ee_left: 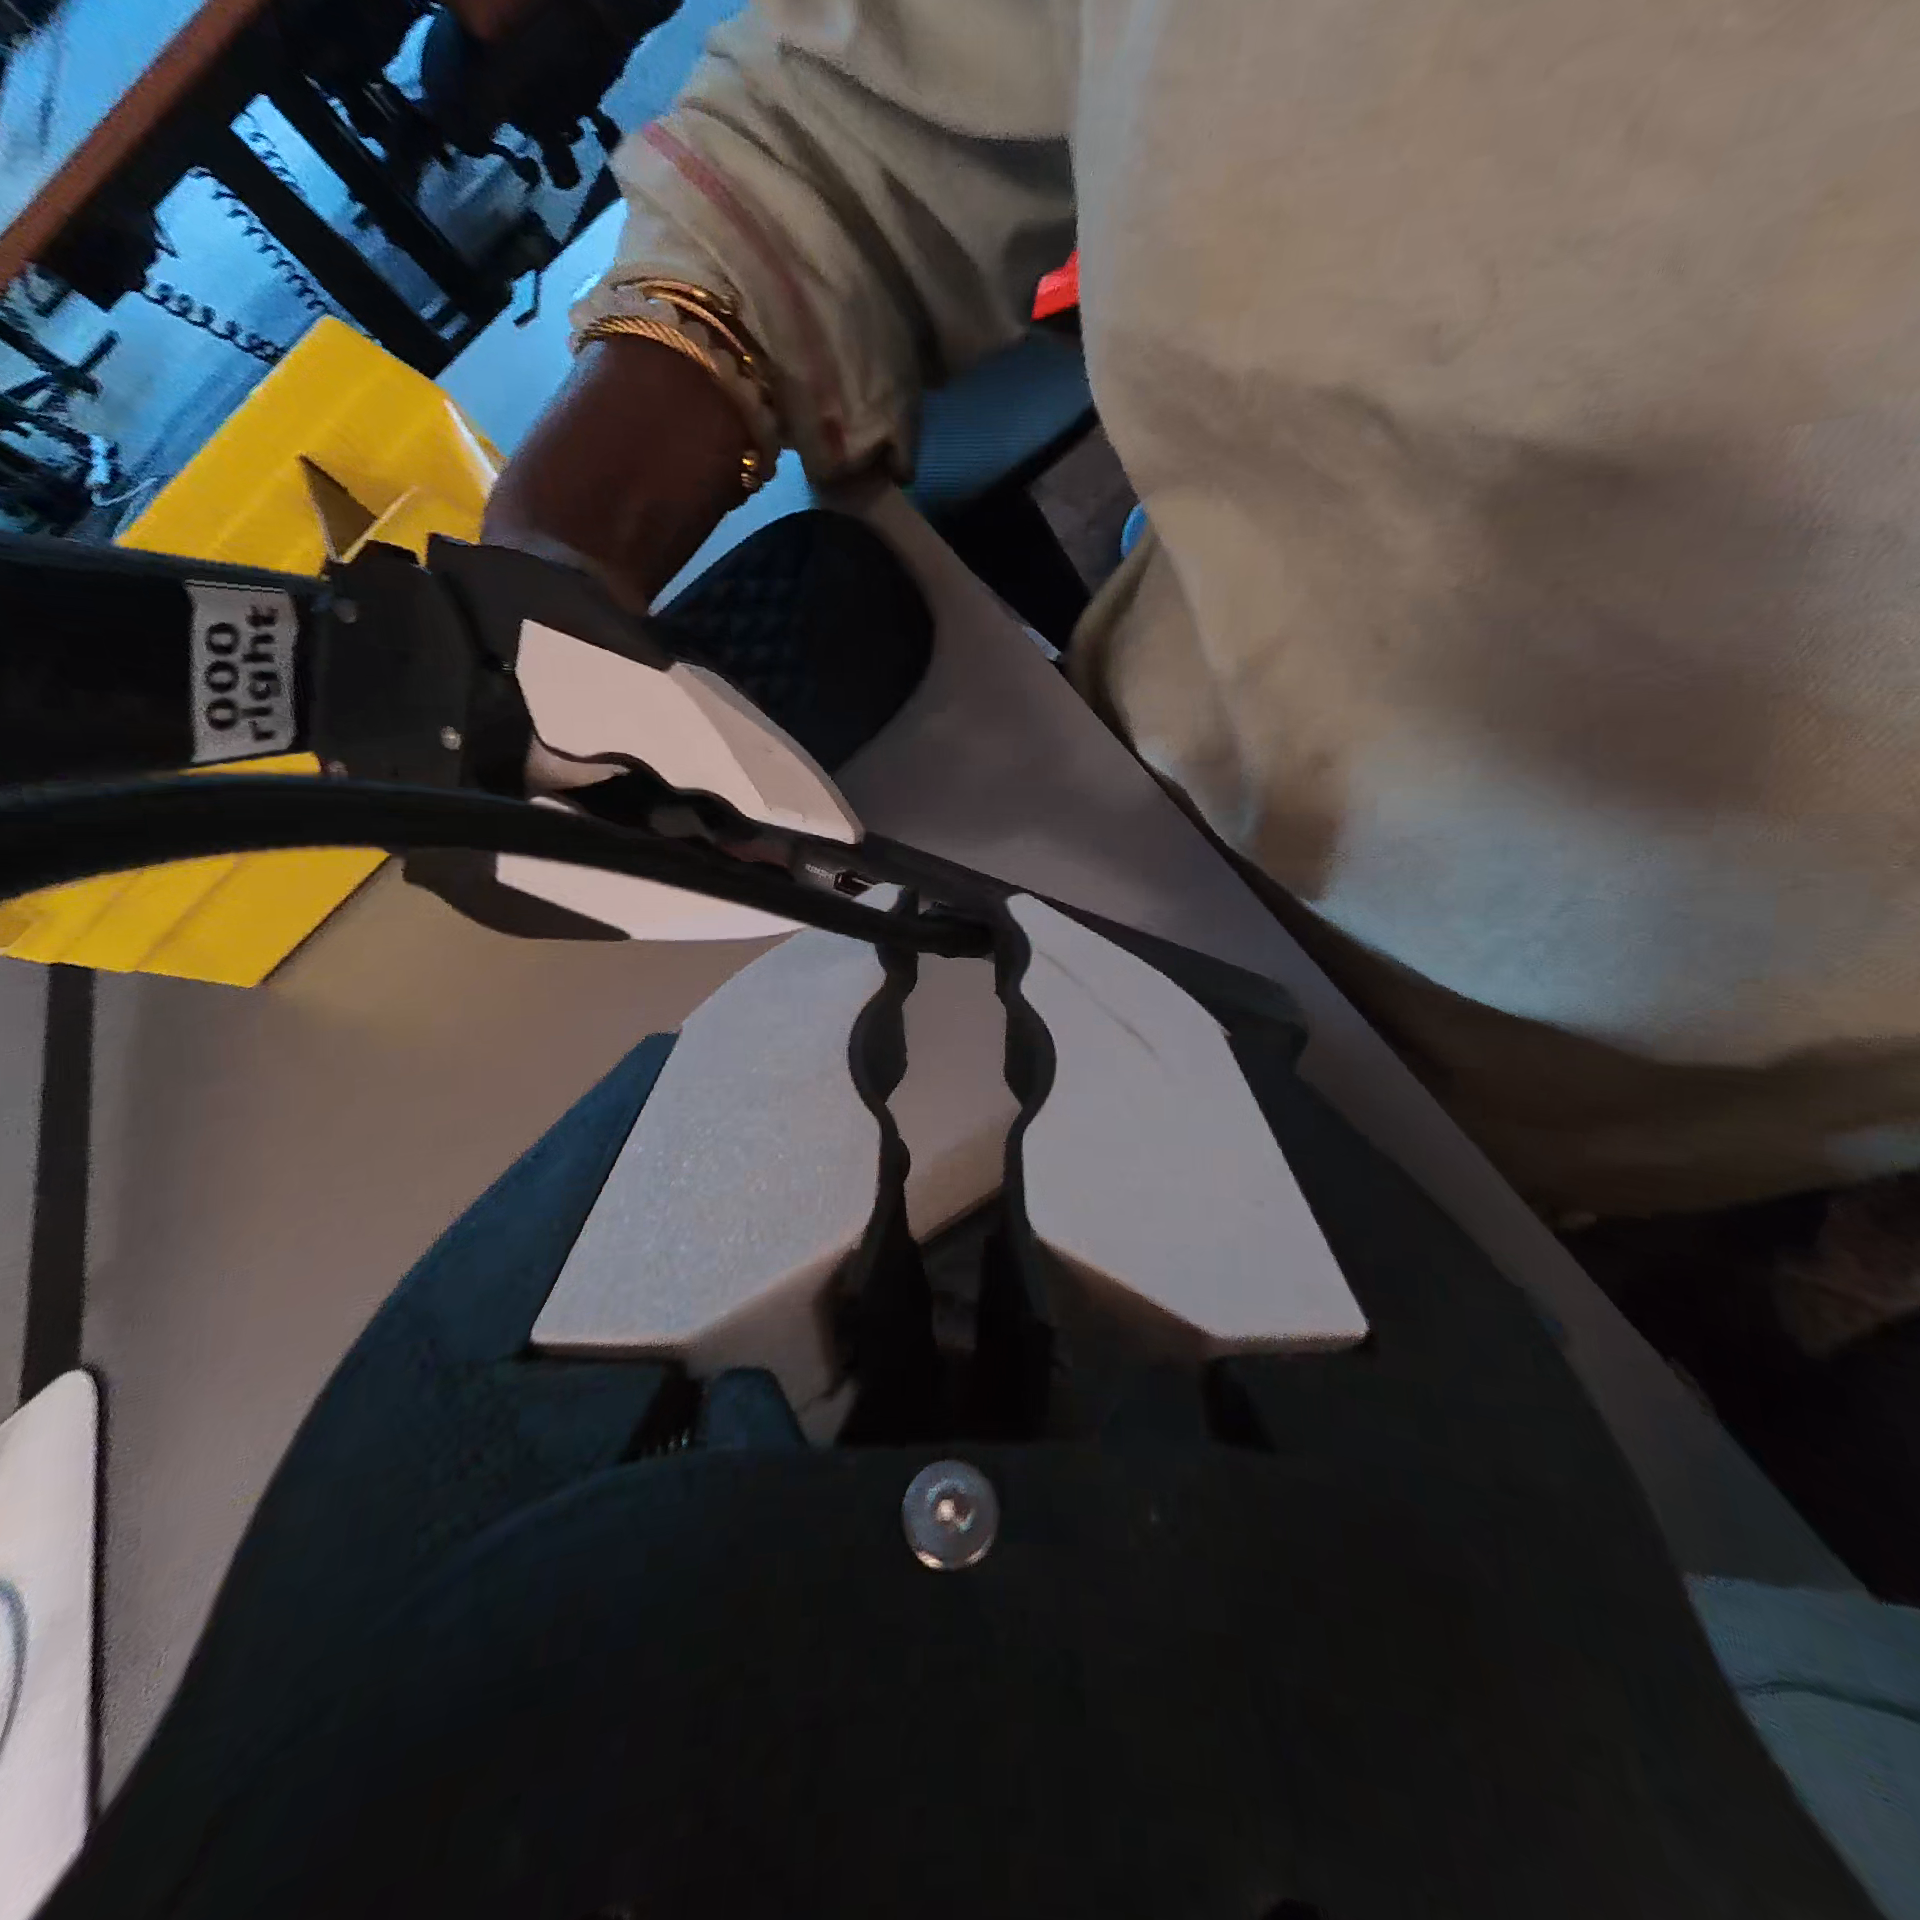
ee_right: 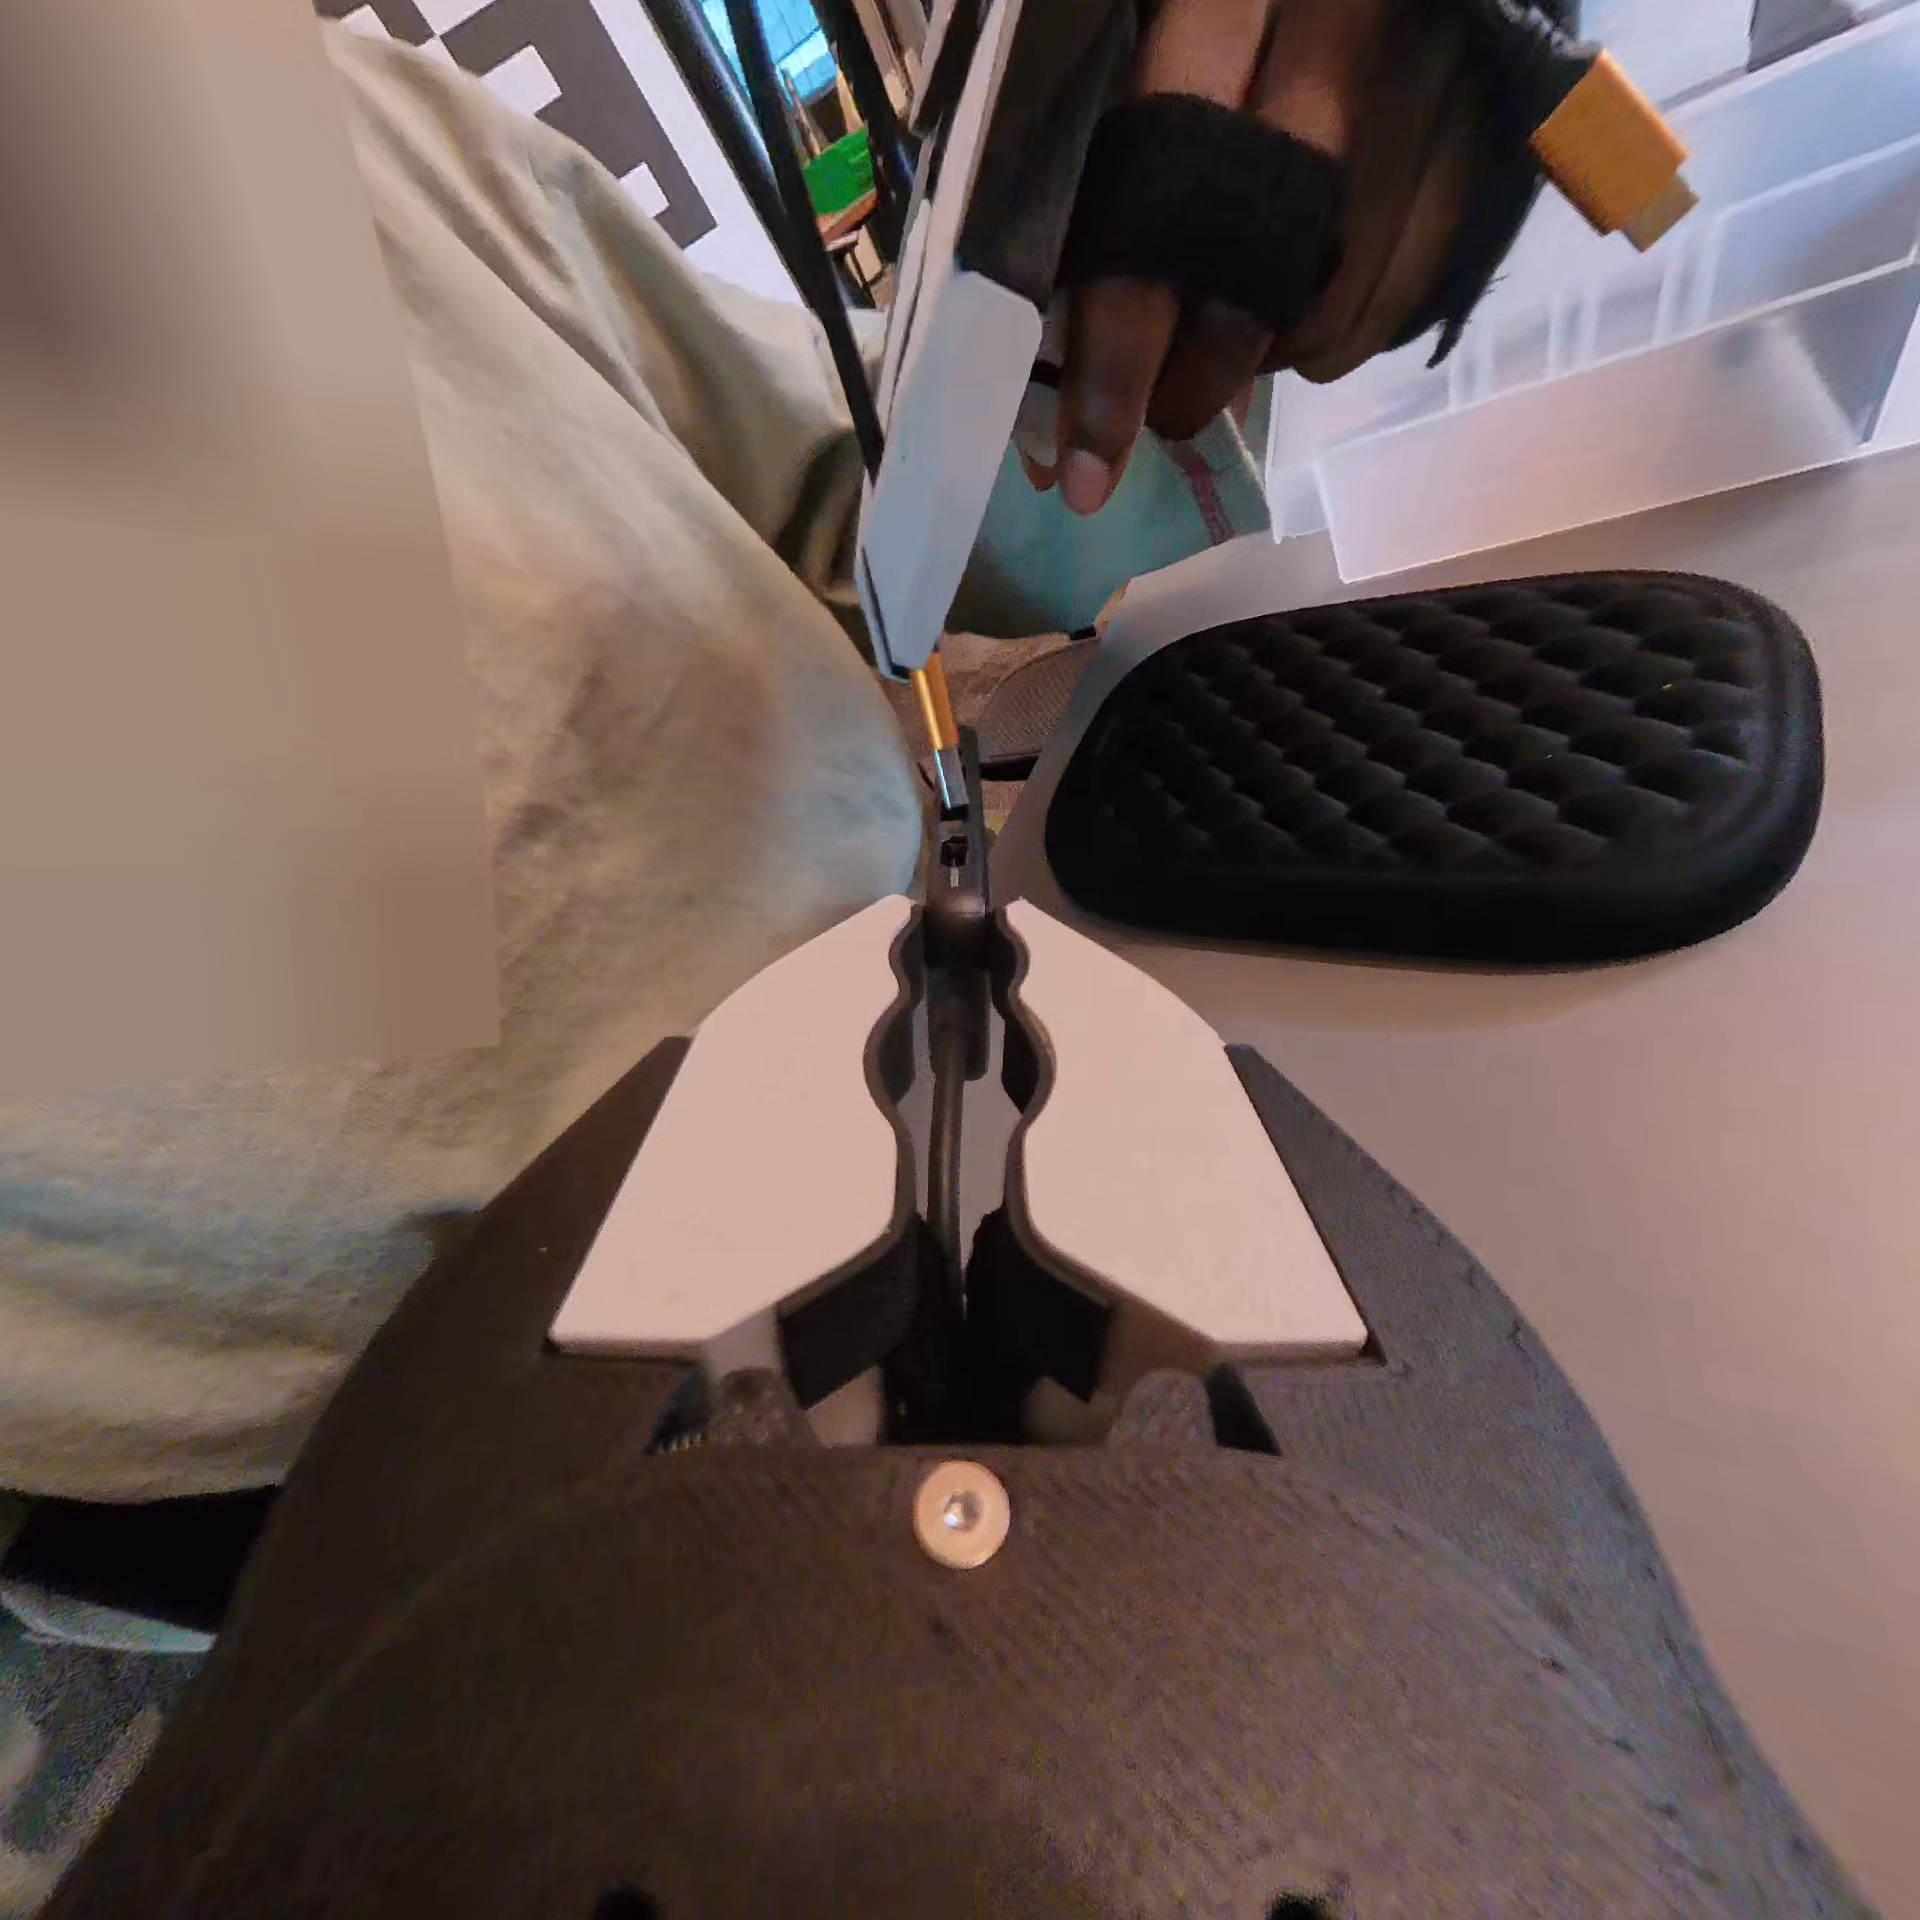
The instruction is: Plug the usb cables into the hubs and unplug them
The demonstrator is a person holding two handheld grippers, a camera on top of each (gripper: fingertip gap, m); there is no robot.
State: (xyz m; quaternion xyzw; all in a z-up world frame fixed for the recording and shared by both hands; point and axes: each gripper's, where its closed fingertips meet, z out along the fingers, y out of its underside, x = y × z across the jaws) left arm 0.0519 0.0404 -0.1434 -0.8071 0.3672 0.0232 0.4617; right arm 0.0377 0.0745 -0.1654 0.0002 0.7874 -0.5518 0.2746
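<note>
In the right wrist view, my right gripper [ee_right: 956, 920] is shut on the cable end of a slim dark hub [ee_right: 961, 831]. The hub's black cable [ee_right: 948, 1132] runs back between the fingers. My left gripper [ee_right: 906, 655] comes down from above, shut on an orange USB plug [ee_right: 932, 707]. The plug's metal tip meets the hub's far edge. In the left wrist view, my left gripper [ee_left: 954, 920] has its tips closed around the plug, which is mostly hidden. The right gripper [ee_left: 821, 888] reaches in from the left with the hub [ee_left: 836, 873] and its cable [ee_left: 416, 821].
A black quilted pad [ee_right: 1455, 769] lies on the grey table [ee_right: 1507, 1195], with a clear plastic bin [ee_right: 1662, 364] behind it. A second orange USB plug [ee_right: 1610, 145] shows near the gloved hand. A person in a cream sweater [ee_left: 1455, 520] is close by. A yellow box [ee_left: 312, 468] stands at the left. The gap from one gripper's tips to the other's is roughly 5 cm.
</note>
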